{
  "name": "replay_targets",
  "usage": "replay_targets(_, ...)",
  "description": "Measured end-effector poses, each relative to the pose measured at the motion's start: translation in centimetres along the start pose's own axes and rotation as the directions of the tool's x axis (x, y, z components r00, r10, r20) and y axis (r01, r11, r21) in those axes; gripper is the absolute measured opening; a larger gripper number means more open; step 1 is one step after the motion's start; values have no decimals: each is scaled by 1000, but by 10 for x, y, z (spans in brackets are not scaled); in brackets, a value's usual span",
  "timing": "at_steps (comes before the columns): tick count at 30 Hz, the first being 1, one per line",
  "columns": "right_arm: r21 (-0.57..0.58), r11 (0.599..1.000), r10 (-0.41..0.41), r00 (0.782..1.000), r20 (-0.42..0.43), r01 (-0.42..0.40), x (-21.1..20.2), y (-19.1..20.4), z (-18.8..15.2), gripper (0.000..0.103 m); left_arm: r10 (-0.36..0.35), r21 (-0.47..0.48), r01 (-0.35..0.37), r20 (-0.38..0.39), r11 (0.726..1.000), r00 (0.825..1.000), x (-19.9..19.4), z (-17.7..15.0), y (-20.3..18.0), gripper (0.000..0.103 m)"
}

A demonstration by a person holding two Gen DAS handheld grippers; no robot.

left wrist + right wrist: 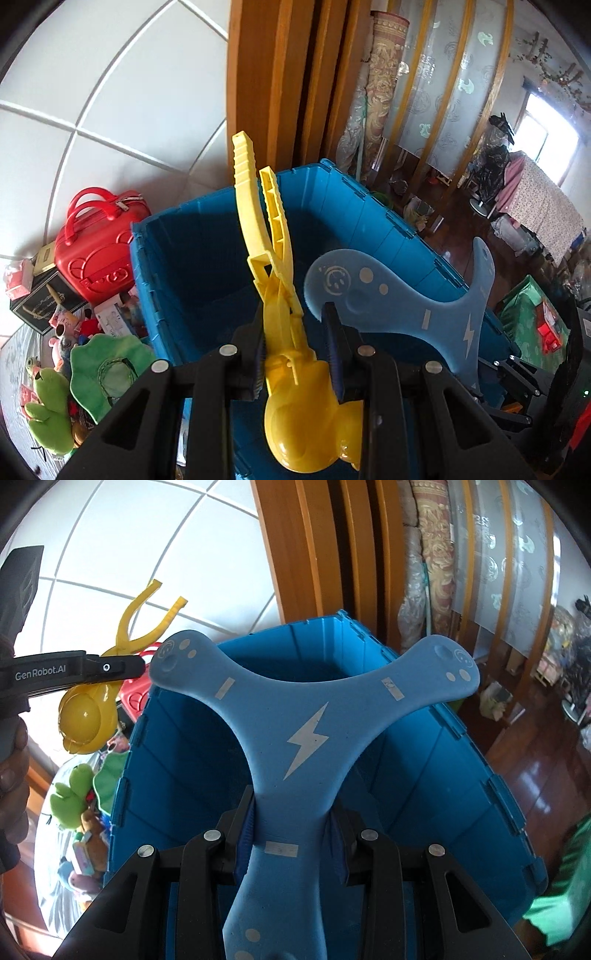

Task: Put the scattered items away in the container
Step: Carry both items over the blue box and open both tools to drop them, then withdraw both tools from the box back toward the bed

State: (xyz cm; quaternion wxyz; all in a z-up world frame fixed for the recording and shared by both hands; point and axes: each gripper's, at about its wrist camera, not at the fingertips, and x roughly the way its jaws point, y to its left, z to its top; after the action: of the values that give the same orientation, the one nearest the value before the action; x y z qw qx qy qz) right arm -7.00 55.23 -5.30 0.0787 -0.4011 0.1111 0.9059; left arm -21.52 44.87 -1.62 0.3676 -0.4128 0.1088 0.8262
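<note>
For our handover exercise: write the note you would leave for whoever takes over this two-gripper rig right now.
Left gripper: shut on the yellow snowball tongs, held above the blue crate.
Right gripper: shut on the blue boomerang, also over the crate.
Done: both items picked up; the visible part of the crate shows nothing inside.
Left: release both into the crate, then collect the green plush toys and other clutter beside it.

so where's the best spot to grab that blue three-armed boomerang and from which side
Take the blue boomerang by one arm near the hub, as the right gripper does now: it comes in along that arm from its tip end, one of the fingers on each edge. The arm is narrow and flat there, and the other two arms splay clear over the blue crate.
</note>
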Motion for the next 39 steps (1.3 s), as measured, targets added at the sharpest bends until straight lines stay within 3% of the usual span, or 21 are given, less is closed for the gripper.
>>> replay_targets(21, 33, 999, -15, 999, -30, 16, 10, -20, -1, 34, -30, 46, 32, -33, 998, 999, 24, 5, -29, 27)
replay_targets(23, 31, 999, -32, 999, -29, 33, 11, -21, 0, 41, -22, 49, 23, -30, 999, 999, 25, 5, -31, 39)
replay_targets(24, 29, 998, -46, 998, -35, 47, 13, -21, 1, 71, -14, 42, 15, -39, 999, 999, 26, 6, -30, 77)
replay_targets(25, 33, 998, -49, 998, -35, 50, 14, -23, 1, 88, -17, 25, 18, -30, 1000, 999, 24, 8, -28, 103)
replay_targets(26, 43, 998, -45, 999, -18, 46, 11, -24, 1, 101, -23, 11, 23, -9, 1000, 1000, 21, 7, -26, 103)
replay_targets(39, 45, 999, -19, 1000, 24, 18, 1, -25, 1, 101, 9, -35, -9, 10, 999, 1000, 5, -8, -2, 103)
